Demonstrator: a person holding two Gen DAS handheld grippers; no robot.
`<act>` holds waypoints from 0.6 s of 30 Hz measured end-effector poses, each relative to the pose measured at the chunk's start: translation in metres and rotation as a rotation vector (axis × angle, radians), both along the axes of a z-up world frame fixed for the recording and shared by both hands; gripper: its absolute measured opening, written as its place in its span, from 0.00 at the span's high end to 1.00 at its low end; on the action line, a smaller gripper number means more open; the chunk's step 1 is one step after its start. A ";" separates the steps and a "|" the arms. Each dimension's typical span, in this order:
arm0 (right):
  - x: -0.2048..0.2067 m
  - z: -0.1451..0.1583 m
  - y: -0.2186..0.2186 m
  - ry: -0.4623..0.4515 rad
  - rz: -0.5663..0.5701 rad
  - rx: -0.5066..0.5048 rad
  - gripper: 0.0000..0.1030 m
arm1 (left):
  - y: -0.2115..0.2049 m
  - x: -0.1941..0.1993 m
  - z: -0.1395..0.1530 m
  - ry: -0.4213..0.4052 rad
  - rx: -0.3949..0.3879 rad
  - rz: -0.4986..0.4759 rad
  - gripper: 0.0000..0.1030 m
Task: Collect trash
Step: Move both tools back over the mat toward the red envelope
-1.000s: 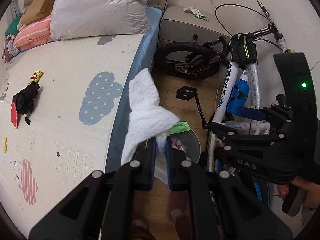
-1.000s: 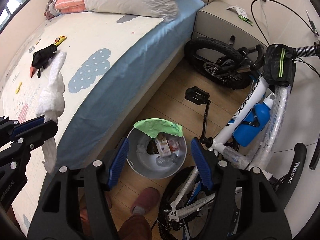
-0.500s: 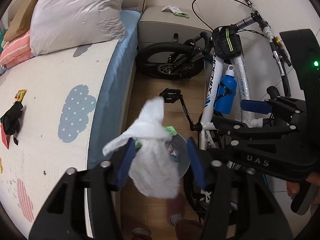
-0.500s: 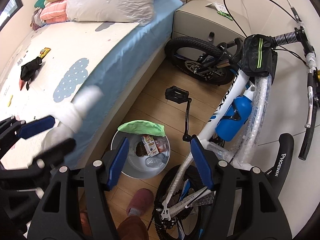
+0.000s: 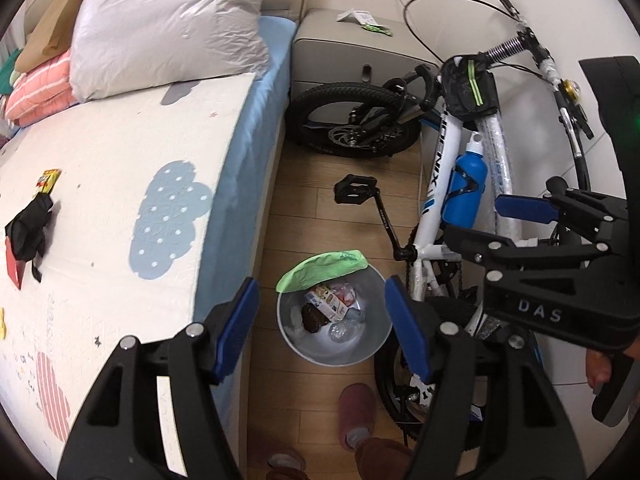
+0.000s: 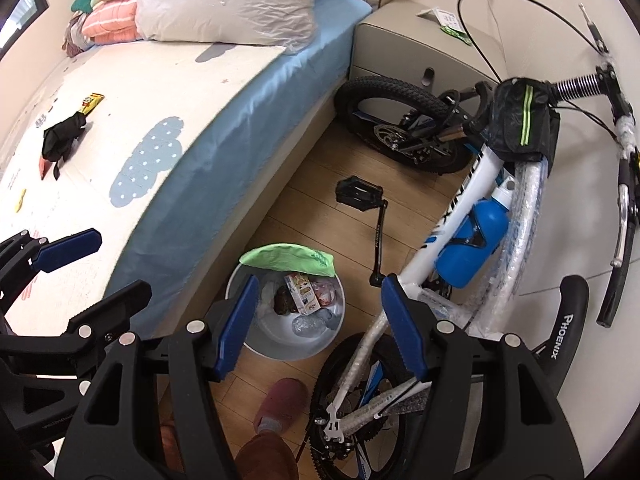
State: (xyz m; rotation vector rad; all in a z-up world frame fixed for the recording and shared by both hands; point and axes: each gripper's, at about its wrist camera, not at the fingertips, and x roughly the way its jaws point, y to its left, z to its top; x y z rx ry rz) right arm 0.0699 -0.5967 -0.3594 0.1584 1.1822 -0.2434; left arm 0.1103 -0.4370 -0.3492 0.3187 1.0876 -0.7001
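Fingers of my left gripper (image 5: 320, 320) are opening, empty, above the round grey trash bin (image 5: 334, 350) on the floor; next I'd reach for the yellow wrapper (image 5: 47, 180) on the bed, right gripper (image 6: 316, 320) released.

The trash bin (image 5: 362, 354) is a round, light grey metal pail. It stands upright on the wooden floor, just beside the edge of the bed and close to the rear wheel of the bicycle. A green wrapper (image 5: 322, 268) lies across its far rim and covers a part of the opening. Inside the bin there are several pieces of trash: a small printed carton (image 5: 329, 307), a dark brown crumpled lump (image 5: 312, 318), a clear crushed plastic piece (image 5: 340, 330) and something white on the left side. In the right wrist view the same bin (image 6: 280, 348) shows from another angle, with the carton (image 6: 302, 294) leaning near the middle.
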 end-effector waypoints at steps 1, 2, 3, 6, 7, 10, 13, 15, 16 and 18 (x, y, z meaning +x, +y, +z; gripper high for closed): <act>0.003 0.002 0.005 -0.003 0.009 -0.002 0.40 | 0.006 0.001 0.001 -0.001 -0.001 0.015 0.36; 0.007 0.004 0.010 -0.007 0.021 -0.003 0.40 | 0.014 0.004 0.003 -0.001 -0.004 0.033 0.36; 0.011 0.006 0.015 -0.010 0.031 -0.003 0.40 | 0.021 0.006 0.005 0.001 -0.008 0.049 0.36; 0.024 0.014 0.036 -0.023 0.074 -0.006 0.40 | 0.048 0.016 0.011 0.003 -0.016 0.112 0.36; 0.028 0.017 0.044 -0.027 0.091 -0.007 0.40 | 0.058 0.019 0.012 0.004 -0.020 0.137 0.36; 0.043 0.025 0.074 -0.042 0.147 -0.004 0.40 | 0.091 0.029 0.018 -0.001 -0.023 0.210 0.36; 0.060 0.035 0.110 -0.057 0.204 0.004 0.40 | 0.131 0.040 0.025 -0.006 -0.022 0.282 0.36; 0.074 0.042 0.138 -0.068 0.247 0.015 0.40 | 0.159 0.047 0.031 -0.014 -0.018 0.326 0.36; 0.079 0.046 0.151 -0.074 0.266 0.019 0.40 | 0.175 0.051 0.033 -0.020 -0.012 0.349 0.36; 0.093 0.055 0.183 -0.091 0.310 0.027 0.40 | 0.204 0.058 0.040 -0.034 -0.003 0.392 0.36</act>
